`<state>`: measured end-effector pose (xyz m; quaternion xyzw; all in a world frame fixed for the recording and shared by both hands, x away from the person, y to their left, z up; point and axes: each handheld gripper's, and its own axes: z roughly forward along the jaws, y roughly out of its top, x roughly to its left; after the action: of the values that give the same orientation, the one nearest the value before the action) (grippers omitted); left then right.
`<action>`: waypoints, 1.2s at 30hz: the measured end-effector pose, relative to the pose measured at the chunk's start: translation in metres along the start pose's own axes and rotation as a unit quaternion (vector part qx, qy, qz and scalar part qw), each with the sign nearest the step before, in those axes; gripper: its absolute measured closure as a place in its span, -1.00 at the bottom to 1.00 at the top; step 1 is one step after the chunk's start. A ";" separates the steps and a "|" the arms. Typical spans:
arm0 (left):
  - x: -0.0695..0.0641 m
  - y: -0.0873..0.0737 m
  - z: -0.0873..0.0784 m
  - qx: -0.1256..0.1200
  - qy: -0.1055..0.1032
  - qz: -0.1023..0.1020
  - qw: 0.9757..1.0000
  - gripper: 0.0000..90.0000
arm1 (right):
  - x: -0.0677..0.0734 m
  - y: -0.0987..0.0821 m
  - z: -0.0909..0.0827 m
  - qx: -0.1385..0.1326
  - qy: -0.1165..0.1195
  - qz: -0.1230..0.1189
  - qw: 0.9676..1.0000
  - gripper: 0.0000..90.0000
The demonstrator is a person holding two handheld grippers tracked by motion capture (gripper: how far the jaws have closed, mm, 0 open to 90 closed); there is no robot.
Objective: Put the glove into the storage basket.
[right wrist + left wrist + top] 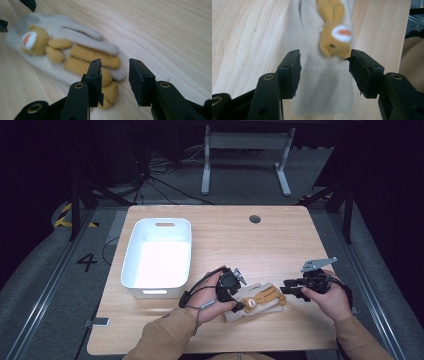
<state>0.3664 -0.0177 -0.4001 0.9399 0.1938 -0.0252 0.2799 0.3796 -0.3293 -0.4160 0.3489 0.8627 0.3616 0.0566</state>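
A cream glove (260, 297) with a tan bear sewn on it lies flat on the wooden table (240, 245), near the front edge. My left gripper (239, 305) hovers over its cuff end. In the left gripper view the left gripper (324, 63) stands open, its jaws on either side of the glove (322, 85) below the bear's face (337, 37), the pads clear of the fabric. My right gripper (286, 290) is at the glove's finger end. There the right gripper (115, 68) is open, with the glove's (75, 32) fingertips just ahead of and partly between the jaws.
A white plastic bin (131, 255) with nothing in it stands on the left half of the table, close to my left hand. A round cable hole (255, 219) sits near the far edge. Bare wood stretches across the middle and right.
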 end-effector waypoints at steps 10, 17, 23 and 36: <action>-0.003 -0.022 0.001 0.010 0.002 -0.026 1.000 0.07 | 0.002 0.014 0.023 0.017 0.015 -0.021 1.000 0.41; -0.001 -0.029 0.007 0.012 0.000 -0.041 0.999 0.07 | -0.001 0.017 0.045 0.048 0.023 -0.032 0.998 0.45; -0.001 -0.032 0.008 0.007 0.018 -0.041 0.999 -0.03 | 0.001 0.016 0.048 0.072 0.013 -0.056 0.996 0.94; 0.000 -0.030 0.017 0.035 0.027 -0.048 0.998 0.45 | 0.005 0.016 0.049 0.071 0.000 -0.070 0.995 0.96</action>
<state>0.3558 -0.0045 -0.4301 0.9390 0.2451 -0.0203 0.2402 0.4022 -0.2898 -0.4401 0.2907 0.9085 0.2948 0.0575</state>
